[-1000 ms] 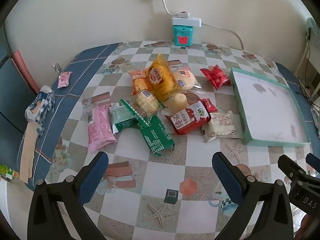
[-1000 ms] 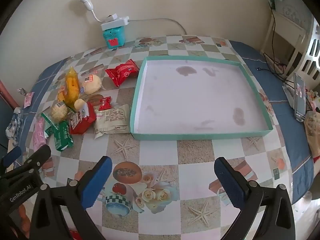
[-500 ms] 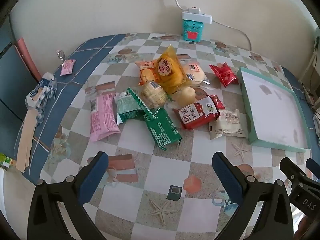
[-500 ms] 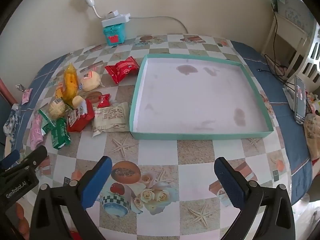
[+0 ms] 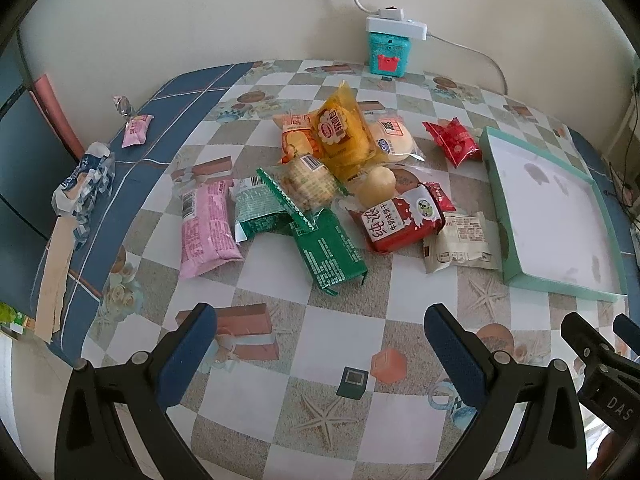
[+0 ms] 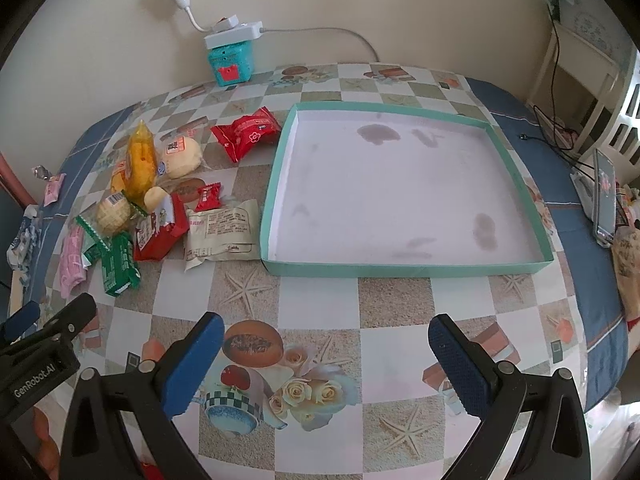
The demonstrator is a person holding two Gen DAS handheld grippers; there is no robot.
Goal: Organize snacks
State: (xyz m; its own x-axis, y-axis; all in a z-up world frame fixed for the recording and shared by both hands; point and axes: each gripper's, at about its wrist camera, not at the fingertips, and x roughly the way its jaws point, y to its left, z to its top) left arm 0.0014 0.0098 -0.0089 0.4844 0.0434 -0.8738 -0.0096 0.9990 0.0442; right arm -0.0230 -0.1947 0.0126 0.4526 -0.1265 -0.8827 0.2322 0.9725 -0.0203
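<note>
The left gripper is held with jaws wide apart and empty above the patterned checkered tablecloth. Just beyond it, a dark green foil snack packet lies nearest, at the front of a loose pile of wrapped snacks. The right gripper is likewise spread and empty, facing a shallow teal-rimmed white tray, beside which a cream paper-wrapped snack rests.

The orange packet lies mostly hidden under the yellow packet; print on the beige packet (both views) is too small to read.
</note>
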